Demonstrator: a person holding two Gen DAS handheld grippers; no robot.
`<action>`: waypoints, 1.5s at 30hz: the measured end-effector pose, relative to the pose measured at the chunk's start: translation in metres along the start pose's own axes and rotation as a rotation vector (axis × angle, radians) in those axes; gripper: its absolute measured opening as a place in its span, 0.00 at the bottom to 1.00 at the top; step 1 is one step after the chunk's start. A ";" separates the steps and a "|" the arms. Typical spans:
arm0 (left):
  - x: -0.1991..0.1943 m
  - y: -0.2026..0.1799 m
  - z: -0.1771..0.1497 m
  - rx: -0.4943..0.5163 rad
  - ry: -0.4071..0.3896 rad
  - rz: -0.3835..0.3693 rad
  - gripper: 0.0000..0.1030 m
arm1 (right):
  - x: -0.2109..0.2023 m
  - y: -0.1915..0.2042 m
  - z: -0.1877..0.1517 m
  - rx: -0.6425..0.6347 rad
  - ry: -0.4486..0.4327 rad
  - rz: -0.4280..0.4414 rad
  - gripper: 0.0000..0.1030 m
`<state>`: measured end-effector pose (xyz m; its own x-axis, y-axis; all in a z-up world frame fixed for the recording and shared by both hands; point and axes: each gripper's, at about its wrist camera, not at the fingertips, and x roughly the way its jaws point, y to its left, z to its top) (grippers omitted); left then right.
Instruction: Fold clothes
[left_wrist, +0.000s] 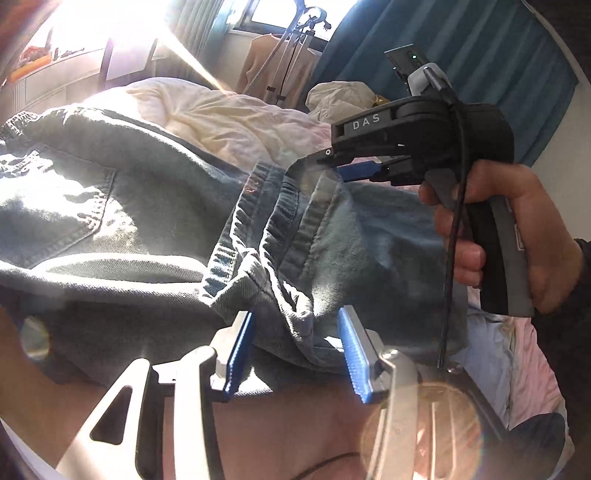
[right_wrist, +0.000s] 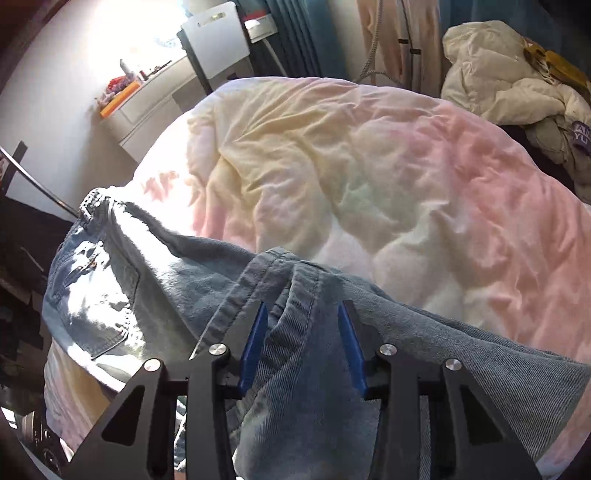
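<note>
A pair of light blue jeans (left_wrist: 110, 229) lies on the bed, back pocket up, and also shows in the right wrist view (right_wrist: 177, 280). The leg ends are bunched toward me. My left gripper (left_wrist: 295, 332) has its blue pads on either side of a fold of the jeans' leg hem (left_wrist: 291, 302). My right gripper (right_wrist: 303, 325) grips another part of the hem (right_wrist: 306, 332) between its blue pads. In the left wrist view the right gripper (left_wrist: 332, 162) pinches the hem's upper edge, held by a hand (left_wrist: 517, 236).
A rumpled pastel duvet (right_wrist: 369, 177) covers the bed behind the jeans. A pile of cream bedding and clothes (right_wrist: 509, 88) lies at the far right. A white desk (right_wrist: 147, 99), a chair, a garment stand (left_wrist: 291, 48) and blue curtains (left_wrist: 461, 51) lie beyond.
</note>
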<state>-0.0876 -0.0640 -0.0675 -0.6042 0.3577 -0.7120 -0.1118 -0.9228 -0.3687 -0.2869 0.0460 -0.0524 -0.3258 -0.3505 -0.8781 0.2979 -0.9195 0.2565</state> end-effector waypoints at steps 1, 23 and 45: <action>0.000 -0.002 0.000 0.010 -0.002 -0.001 0.39 | 0.003 -0.003 0.000 0.011 0.003 -0.008 0.30; -0.040 0.024 0.000 -0.073 -0.154 0.142 0.09 | 0.007 0.066 0.019 -0.113 -0.140 -0.027 0.05; -0.029 0.056 0.005 -0.265 -0.114 0.041 0.56 | -0.110 -0.004 -0.095 -0.108 -0.308 0.066 0.10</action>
<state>-0.0807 -0.1271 -0.0648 -0.6902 0.2888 -0.6635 0.1155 -0.8612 -0.4950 -0.1670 0.1053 0.0044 -0.5538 -0.4611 -0.6933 0.4157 -0.8746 0.2496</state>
